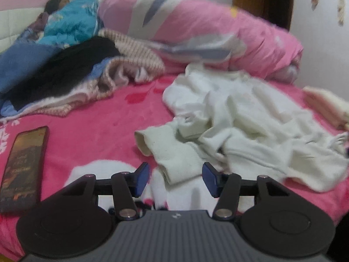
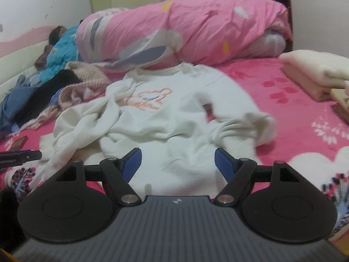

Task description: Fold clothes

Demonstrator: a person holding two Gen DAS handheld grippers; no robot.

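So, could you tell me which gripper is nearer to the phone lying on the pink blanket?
Left. The phone lies just off the left gripper, to its left; from the right gripper it sits far off, beyond the white sweatshirt.

Both views soft with blur. White sweatshirt (image 2: 174, 118): orange chest print unreadable; lower hem hidden behind the right gripper (image 2: 177, 163) body. In the left wrist view its far sleeve runs off the right edge. Phone (image 1: 23, 168): screen content too blurred to read, near end cut by the left edge. Folded cream stack (image 2: 320, 74) cropped at the right edge. Clothes pile (image 1: 65, 74): items overlap, lower layers hidden.
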